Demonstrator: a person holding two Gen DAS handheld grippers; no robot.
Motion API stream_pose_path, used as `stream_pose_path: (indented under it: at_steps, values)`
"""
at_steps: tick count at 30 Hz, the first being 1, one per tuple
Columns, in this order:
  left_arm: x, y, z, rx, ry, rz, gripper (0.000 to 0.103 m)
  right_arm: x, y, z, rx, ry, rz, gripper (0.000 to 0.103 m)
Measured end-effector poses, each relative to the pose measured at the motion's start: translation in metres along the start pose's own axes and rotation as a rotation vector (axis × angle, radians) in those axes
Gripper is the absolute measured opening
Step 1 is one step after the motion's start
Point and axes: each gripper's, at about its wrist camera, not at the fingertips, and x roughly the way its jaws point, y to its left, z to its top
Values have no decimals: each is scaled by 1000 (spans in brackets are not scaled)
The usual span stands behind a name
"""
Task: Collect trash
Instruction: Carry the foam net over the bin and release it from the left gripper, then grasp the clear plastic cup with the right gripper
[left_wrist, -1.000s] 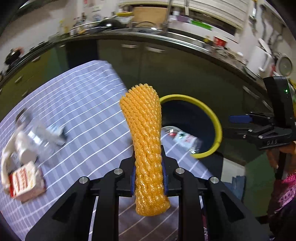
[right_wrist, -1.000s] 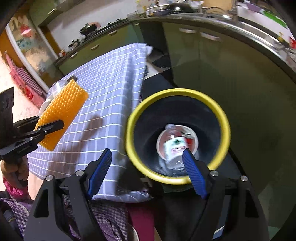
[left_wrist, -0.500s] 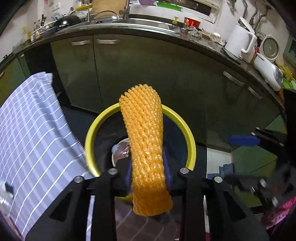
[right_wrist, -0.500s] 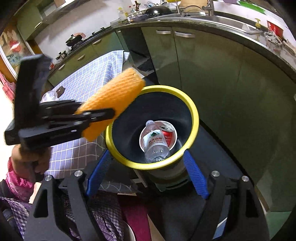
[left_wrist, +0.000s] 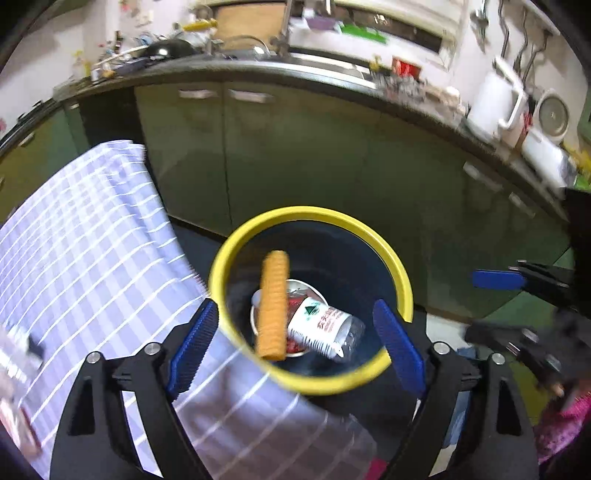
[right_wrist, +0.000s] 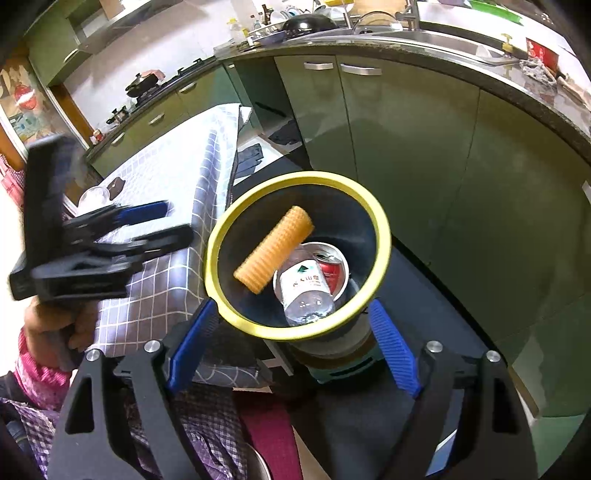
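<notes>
Now the left gripper (left_wrist: 295, 339) has its fingers (left_wrist: 192, 347) spreading apart with nothing between them, and the orange foam net sleeve (left_wrist: 273, 304) is loose ahead of the fingertips, inside the yellow rim of the trash bin (left_wrist: 402, 280), apparently dropping toward the clear plastic bottle (left_wrist: 325, 326) and the red can (right_wrist: 330, 266) at the bottom. The right gripper (right_wrist: 291, 349) hangs over the same bin with its 2 fingers wide and empty, the bin mouth framed between them. To do this release well, I would keep the left fingers centred over the opening until the sleeve is clearly below the rim, since so light a piece could catch on the edge nearest the fingers or tip back out onto the checked cloth (left_wrist: 92, 240) covering the counter just left of the left finger. Further trash seems to lie on that cloth far to the left, but it is blurred and cut by the frame edge, so I cannot say what it is. Whether the sleeve has landed or is in mid-air is unclear. The bin's base is hidden behind the right fingers, and only a hand (right_wrist: 55, 325) and pink sleeve of the person show.
</notes>
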Motion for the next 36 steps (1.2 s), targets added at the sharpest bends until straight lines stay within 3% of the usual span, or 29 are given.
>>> stream_pose_path:
  at_steps: [5,9,15,21,26,36]
  values:
    - [-70,30,-41,-39,-73,74,90,19,22,12,-53,19,17,79]
    - [-119,61,-80,-96,-107,157,91,36,62,22,-140,32,70,79]
    - [-177,116,-140,-229,-136,317,92,67,152,34,-331,58,184,79]
    - [-209,154,-192,-336,-141,420,93,96,250,48,-511,68,282,79]
    - [-220,176,-216,-402,-141,447,93,126,316,72,-585,37,318,79]
    - [-223,190,-230,-437,-152,433,93,182,370,104,-624,41,273,79]
